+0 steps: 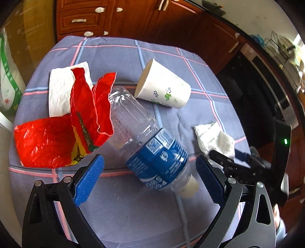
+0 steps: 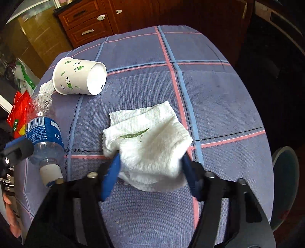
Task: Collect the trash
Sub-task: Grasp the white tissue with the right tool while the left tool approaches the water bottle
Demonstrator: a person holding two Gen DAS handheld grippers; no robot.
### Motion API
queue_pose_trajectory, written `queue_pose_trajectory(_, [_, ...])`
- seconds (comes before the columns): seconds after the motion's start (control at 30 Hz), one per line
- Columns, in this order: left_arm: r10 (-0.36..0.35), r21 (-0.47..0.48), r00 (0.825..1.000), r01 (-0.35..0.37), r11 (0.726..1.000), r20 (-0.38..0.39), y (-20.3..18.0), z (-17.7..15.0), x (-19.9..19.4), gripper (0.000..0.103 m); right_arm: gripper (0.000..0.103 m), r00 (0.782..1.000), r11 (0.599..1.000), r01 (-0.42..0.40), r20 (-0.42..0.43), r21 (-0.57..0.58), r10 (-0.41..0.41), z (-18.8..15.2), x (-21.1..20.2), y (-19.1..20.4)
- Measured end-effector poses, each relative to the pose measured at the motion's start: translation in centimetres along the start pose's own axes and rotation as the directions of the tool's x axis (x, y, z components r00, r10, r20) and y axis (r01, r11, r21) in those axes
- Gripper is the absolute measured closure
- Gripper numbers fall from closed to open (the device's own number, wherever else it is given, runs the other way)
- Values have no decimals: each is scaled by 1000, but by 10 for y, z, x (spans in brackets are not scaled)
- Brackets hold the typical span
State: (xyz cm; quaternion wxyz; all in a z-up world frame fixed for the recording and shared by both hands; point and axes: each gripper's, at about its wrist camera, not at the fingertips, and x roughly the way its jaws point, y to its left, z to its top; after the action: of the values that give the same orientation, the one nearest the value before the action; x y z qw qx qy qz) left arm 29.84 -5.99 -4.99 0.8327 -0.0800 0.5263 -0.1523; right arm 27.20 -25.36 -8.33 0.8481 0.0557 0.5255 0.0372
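Observation:
An empty clear plastic bottle [image 1: 144,141] with a blue label and white cap lies on the checked tablecloth [image 1: 133,209]. My left gripper [image 1: 150,171] is open, its blue pads on either side of the bottle's labelled end. A crumpled white tissue [image 2: 150,145] with a green leaf on it sits between the pads of my right gripper [image 2: 150,162], which are closing around it; the tissue also shows in the left wrist view [image 1: 215,139]. A paper cup [image 1: 164,85] lies on its side. A red wrapper [image 1: 63,129] and a white napkin [image 1: 61,89] lie to the left.
Wooden cabinets [image 1: 114,17] stand behind the table. A white and green bag [image 1: 7,80] hangs off the left side. A dark oven [image 1: 266,95] is on the right. A grey round bin [image 2: 286,183] stands below the table's right edge.

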Motion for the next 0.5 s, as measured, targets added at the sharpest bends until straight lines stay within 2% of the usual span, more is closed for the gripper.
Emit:
queue_pose_trajectory(0.03, [-3, -18, 1000, 3, 1000, 1, 0, 2, 2, 6, 80, 1000, 1000, -17, -3, 9, 17, -1, -2, -4])
queue_pose_trajectory(0.07, [-3, -40, 1000, 4, 999, 5, -1, 4, 4, 6, 86, 999, 999, -43, -13, 22, 44, -2, -3, -8])
queue_pose_trajectory(0.23, [38, -108, 999, -35, 994, 24, -5, 12, 18, 6, 89, 994, 993, -106, -33, 44, 107, -11, -7, -13])
queue_pose_trajectory(0.33, [26, -120, 999, -23, 993, 22, -9, 11, 26, 6, 89, 991, 990, -128, -34, 62, 130, -18, -15, -20])
queue_pose_trajectory(0.43, [29, -45, 999, -27, 999, 31, -22, 6, 27, 6, 89, 987, 985, -153, -35, 82, 157, -25, -22, -27])
queue_pose_trajectory(0.5, [36, 14, 999, -37, 999, 22, -33, 2, 28, 12, 89, 986, 983, -160, -35, 91, 164, -30, -25, -33])
